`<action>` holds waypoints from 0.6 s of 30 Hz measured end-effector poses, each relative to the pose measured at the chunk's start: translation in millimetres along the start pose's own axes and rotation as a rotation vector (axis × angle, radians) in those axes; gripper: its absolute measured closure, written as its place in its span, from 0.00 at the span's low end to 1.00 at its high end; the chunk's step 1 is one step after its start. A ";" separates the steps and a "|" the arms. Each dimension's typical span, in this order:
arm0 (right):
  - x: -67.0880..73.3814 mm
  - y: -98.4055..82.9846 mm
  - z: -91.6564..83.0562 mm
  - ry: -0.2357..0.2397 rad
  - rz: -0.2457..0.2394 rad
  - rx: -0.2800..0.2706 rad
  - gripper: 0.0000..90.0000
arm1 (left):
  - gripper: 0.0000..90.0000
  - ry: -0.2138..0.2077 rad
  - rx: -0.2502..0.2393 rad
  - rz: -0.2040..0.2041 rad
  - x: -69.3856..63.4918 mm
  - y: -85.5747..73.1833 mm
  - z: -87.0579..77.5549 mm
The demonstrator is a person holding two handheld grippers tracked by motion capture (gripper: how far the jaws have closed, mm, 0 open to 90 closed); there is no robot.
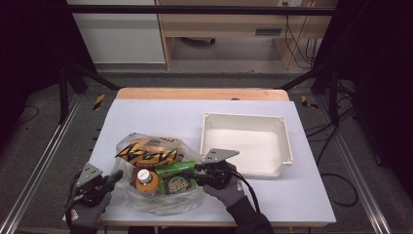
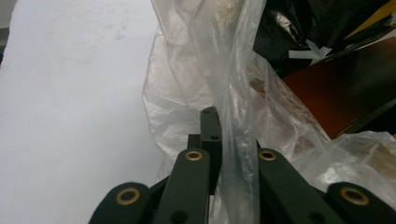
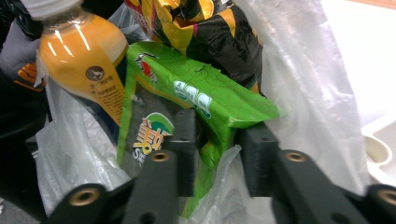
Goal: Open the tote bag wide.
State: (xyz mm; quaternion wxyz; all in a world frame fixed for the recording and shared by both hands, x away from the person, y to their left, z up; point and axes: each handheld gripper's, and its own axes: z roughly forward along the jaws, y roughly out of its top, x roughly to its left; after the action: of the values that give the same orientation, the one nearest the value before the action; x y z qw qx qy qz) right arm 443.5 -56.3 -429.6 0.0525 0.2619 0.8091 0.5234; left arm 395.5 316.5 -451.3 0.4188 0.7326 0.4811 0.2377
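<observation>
A clear plastic bag [image 1: 160, 202] lies on the white table near its front edge. Inside it are a yellow-and-black chip bag [image 1: 146, 153], an orange drink bottle [image 1: 144, 179] with a white cap, and a green snack packet [image 1: 176, 178]. My left gripper [image 1: 117, 176] is at the bag's left side, its jaws shut on a fold of the bag's film [image 2: 233, 93]. My right gripper [image 1: 197, 170] comes in from the right. Its jaws [image 3: 219, 135] are closed on the crumpled edge of the green packet [image 3: 201, 93], beside the bottle [image 3: 84, 60] and below the chip bag [image 3: 205, 23].
An empty white tray [image 1: 285, 141] stands right of the bag, just behind my right gripper. Bare white tabletop [image 1: 156, 117] stretches behind the bag. A dark red-brown pack [image 2: 345, 93] sits inside the bag. Black frame rails run along both sides of the table.
</observation>
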 end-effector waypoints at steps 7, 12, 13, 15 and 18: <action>5.6 2.0 -13.0 0.007 -0.027 -0.038 0.88 | 0.97 0.003 -0.008 -0.002 0.7 0.3 -1.1; 14.9 5.4 -25.9 0.002 -0.073 -0.098 0.88 | 0.97 0.002 -0.024 -0.007 0.4 1.5 -2.6; 15.9 6.4 -27.6 -0.001 -0.080 -0.108 0.88 | 0.97 0.003 -0.025 -0.007 0.5 1.7 -2.7; 18.0 9.7 -32.5 -0.002 -0.086 -0.142 0.88 | 0.97 0.004 -0.026 -0.006 0.5 2.0 -3.2; 21.6 14.9 -39.8 -0.007 -0.095 -0.188 0.87 | 0.97 0.005 -0.025 -0.006 0.9 2.1 -3.0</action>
State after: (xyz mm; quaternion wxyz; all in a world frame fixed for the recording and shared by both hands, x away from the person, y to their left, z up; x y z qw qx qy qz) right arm 416.2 -73.8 -394.7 0.1044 0.2188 0.7680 0.5928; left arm 394.7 318.1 -448.0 0.4274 0.7252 0.4813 0.2443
